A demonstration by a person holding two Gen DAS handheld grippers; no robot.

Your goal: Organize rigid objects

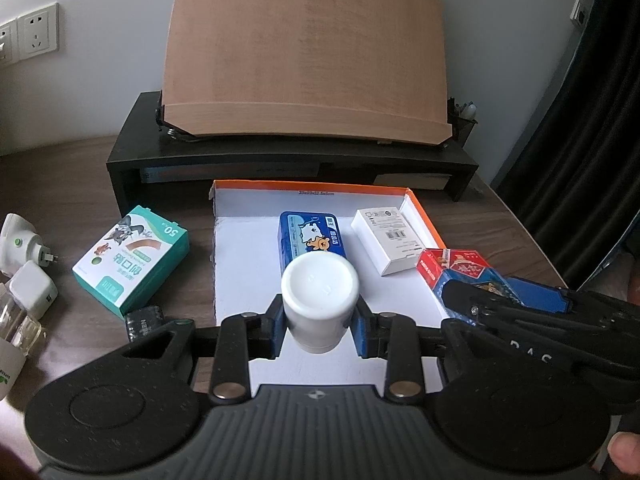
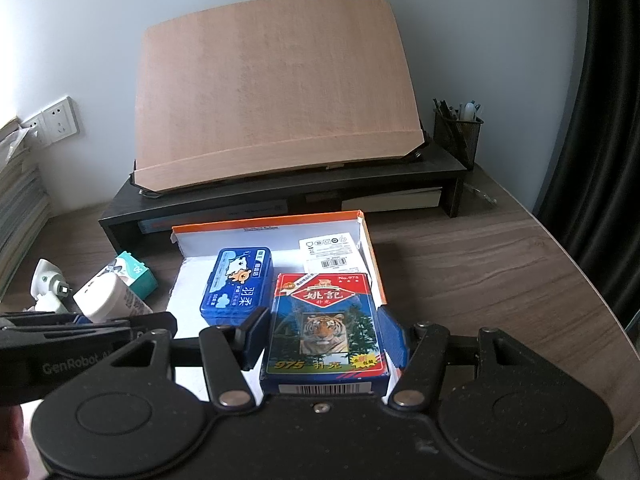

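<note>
My left gripper (image 1: pixel 319 325) is shut on a white plastic bottle (image 1: pixel 319 304) and holds it over the near part of the orange-edged white tray (image 1: pixel 248 280). My right gripper (image 2: pixel 324 336) is shut on a playing-card box with a tiger picture (image 2: pixel 326 328), at the tray's right front; the box also shows in the left wrist view (image 1: pixel 460 276). In the tray lie a blue tin (image 1: pixel 310 238) and a small white box (image 1: pixel 390 240). The bottle also shows in the right wrist view (image 2: pixel 106 298).
A green and white plaster box (image 1: pixel 132 260) lies left of the tray, with white plugs (image 1: pixel 24 248) and small items at the far left. A black desk riser (image 1: pixel 280 160) with a tilted wooden board (image 1: pixel 304 52) stands behind. A mesh pen holder (image 2: pixel 458 132) stands at the back right.
</note>
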